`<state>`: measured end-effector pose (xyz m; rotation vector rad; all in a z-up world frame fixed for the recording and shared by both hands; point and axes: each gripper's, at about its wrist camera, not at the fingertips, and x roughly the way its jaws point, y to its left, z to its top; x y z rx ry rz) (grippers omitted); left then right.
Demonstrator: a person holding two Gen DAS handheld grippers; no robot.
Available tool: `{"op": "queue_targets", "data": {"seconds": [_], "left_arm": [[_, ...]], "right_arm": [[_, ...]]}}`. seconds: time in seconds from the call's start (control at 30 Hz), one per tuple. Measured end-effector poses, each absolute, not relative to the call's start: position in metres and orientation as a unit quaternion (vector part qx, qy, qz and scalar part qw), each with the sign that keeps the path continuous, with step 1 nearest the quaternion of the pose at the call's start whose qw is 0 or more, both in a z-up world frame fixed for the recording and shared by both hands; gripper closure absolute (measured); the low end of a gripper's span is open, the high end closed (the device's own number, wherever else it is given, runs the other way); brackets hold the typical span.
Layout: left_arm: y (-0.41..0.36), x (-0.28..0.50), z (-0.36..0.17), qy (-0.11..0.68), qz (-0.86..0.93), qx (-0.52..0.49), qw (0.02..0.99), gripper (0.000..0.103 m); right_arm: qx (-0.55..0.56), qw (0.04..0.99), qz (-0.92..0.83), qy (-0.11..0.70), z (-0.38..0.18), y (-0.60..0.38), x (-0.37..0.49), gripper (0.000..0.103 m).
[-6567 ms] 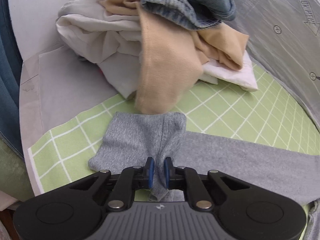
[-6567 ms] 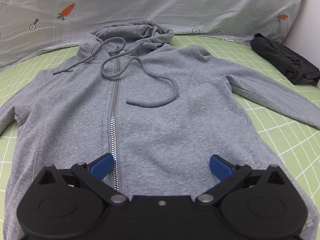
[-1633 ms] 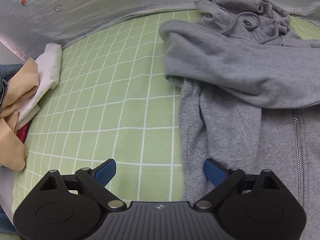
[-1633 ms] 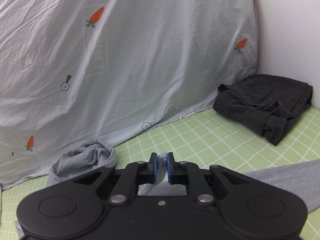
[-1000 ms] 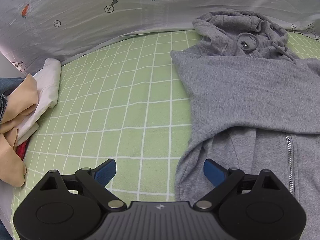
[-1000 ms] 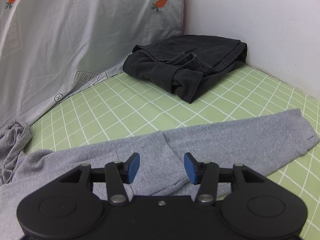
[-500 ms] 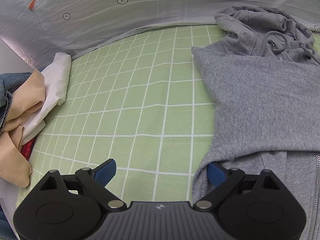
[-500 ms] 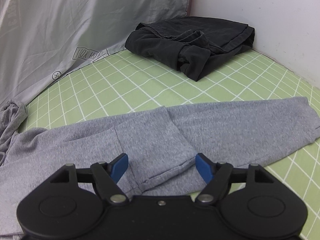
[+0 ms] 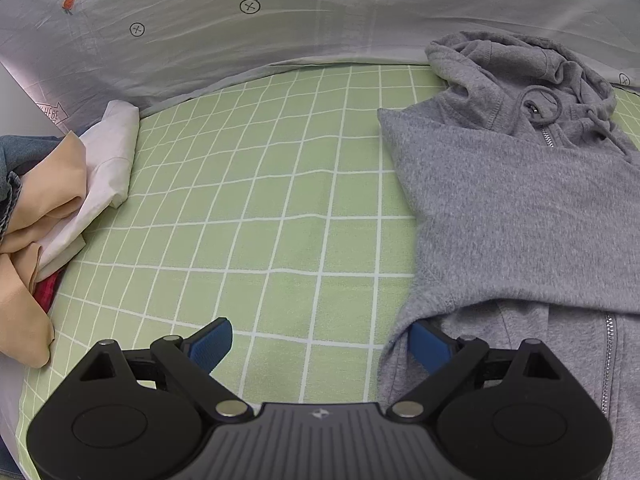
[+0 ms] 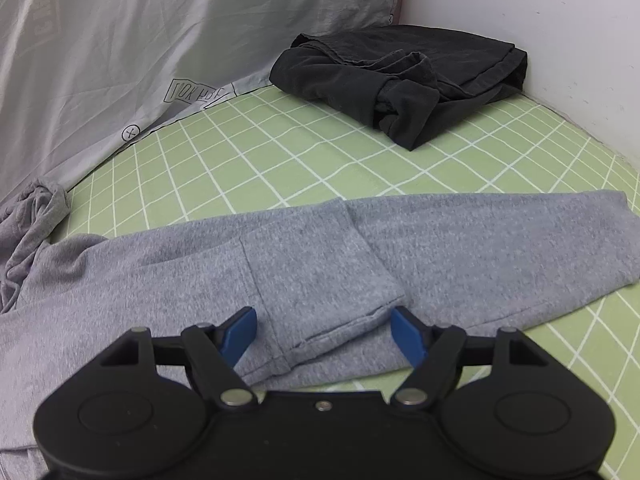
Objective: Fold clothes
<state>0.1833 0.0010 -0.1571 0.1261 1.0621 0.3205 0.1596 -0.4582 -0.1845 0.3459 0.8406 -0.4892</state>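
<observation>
Having let go of the cuff, right gripper (image 10: pixel 322 330) closes slightly, jaws apart above the folded sleeve (image 10: pixel 320 264); left gripper (image 9: pixel 320 346) gapes empty beside the grey hoodie (image 9: pixel 520 216) on the green sheet (image 9: pixel 260 220). Other sleeve (image 10: pixel 500 248) comes next.

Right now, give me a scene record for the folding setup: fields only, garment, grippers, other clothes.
surface: green grid mat
garment: grey zip hoodie, flat on the mat
left sleeve: folded across the chest
right sleeve: stretched out sideways on the mat
left gripper: open, right finger at the hoodie's side edge
right gripper: jaws closing slightly, folded sleeve cuff between them, not gripped
other clothes: black garment by the wall; unfolded pile at the mat's left edge
</observation>
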Motion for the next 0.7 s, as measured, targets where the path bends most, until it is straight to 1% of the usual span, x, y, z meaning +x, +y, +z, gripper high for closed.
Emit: {"op": "queue_targets", "data": {"seconds": [0.17, 0.23, 0.3, 0.33, 0.37, 0.4, 0.5, 0.7], "left_arm": [[0.006, 0.183, -0.148, 0.494, 0.153, 0.048, 0.855, 0.009], [0.010, 0.182, -0.144, 0.490, 0.159, 0.038, 0.856, 0.009], [0.013, 0.181, -0.142, 0.489, 0.163, 0.030, 0.857, 0.009], [0.014, 0.181, -0.142, 0.488, 0.165, 0.028, 0.857, 0.009], [0.015, 0.180, -0.141, 0.488, 0.166, 0.025, 0.857, 0.009], [0.016, 0.180, -0.141, 0.487, 0.168, 0.024, 0.857, 0.009], [0.016, 0.178, -0.140, 0.486, 0.168, 0.023, 0.857, 0.009], [0.015, 0.177, -0.138, 0.483, 0.166, 0.020, 0.859, 0.009]], "right_arm": [[0.172, 0.871, -0.232, 0.397, -0.186, -0.461, 0.160, 0.032], [0.169, 0.874, -0.234, 0.391, -0.186, -0.462, 0.159, 0.041], [0.165, 0.875, -0.241, 0.385, -0.185, -0.464, 0.157, 0.059], [0.166, 0.875, -0.245, 0.384, -0.185, -0.466, 0.156, 0.064], [0.167, 0.874, -0.249, 0.383, -0.184, -0.468, 0.155, 0.074], [0.172, 0.872, -0.253, 0.382, -0.184, -0.471, 0.153, 0.087], [0.191, 0.874, -0.255, 0.367, -0.178, -0.475, 0.149, 0.094], [0.213, 0.897, -0.208, 0.326, -0.154, -0.459, 0.158, 0.096]]}}
